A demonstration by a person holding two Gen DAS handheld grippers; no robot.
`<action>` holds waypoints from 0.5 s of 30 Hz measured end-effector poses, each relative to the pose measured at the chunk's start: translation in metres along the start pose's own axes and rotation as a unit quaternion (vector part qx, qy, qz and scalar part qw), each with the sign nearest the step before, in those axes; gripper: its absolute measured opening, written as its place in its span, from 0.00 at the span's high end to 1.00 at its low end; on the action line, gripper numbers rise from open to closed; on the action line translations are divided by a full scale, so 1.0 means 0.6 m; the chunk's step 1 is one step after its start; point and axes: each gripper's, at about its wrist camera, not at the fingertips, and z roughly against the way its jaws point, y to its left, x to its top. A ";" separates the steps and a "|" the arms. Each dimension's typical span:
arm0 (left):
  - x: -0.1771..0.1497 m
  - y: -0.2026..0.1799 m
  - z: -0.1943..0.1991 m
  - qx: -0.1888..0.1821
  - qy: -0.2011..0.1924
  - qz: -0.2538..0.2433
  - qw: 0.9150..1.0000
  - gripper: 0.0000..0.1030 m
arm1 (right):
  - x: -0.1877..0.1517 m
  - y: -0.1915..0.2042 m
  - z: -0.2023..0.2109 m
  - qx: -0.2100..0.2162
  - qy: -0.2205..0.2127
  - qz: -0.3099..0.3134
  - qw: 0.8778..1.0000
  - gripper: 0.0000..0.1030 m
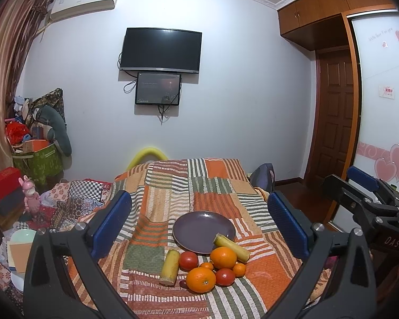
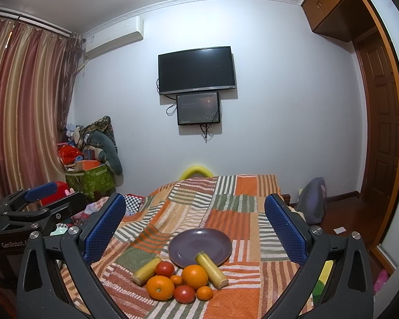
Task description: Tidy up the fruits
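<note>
An empty purple plate [image 1: 199, 228] [image 2: 196, 244] sits on a patchwork cloth. In front of it lies a cluster of fruit: two large oranges [image 1: 201, 279] [image 2: 160, 287], two tomatoes [image 1: 188, 261] [image 2: 184, 293], two small tangerines [image 1: 239, 269] [image 2: 204, 292] and two yellow sugarcane pieces [image 1: 170, 266] [image 2: 211, 269], one leaning on the plate's rim. My left gripper [image 1: 199, 226] is open and empty above the fruit. My right gripper [image 2: 196, 228] is open and empty too. It also shows at the right of the left wrist view [image 1: 364, 188].
The patchwork cloth [image 1: 215, 186] covers a raised surface. Clutter, boxes and a pink toy [image 1: 30, 199] lie to the left. A green storage bin [image 2: 95, 179] stands by the curtain. A wooden door [image 1: 332, 122] and wardrobe are on the right.
</note>
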 end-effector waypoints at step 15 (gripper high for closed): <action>0.000 -0.004 0.003 0.000 -0.004 -0.004 1.000 0.00 | 0.002 -0.006 0.000 -0.004 -0.002 -0.006 1.000 0.00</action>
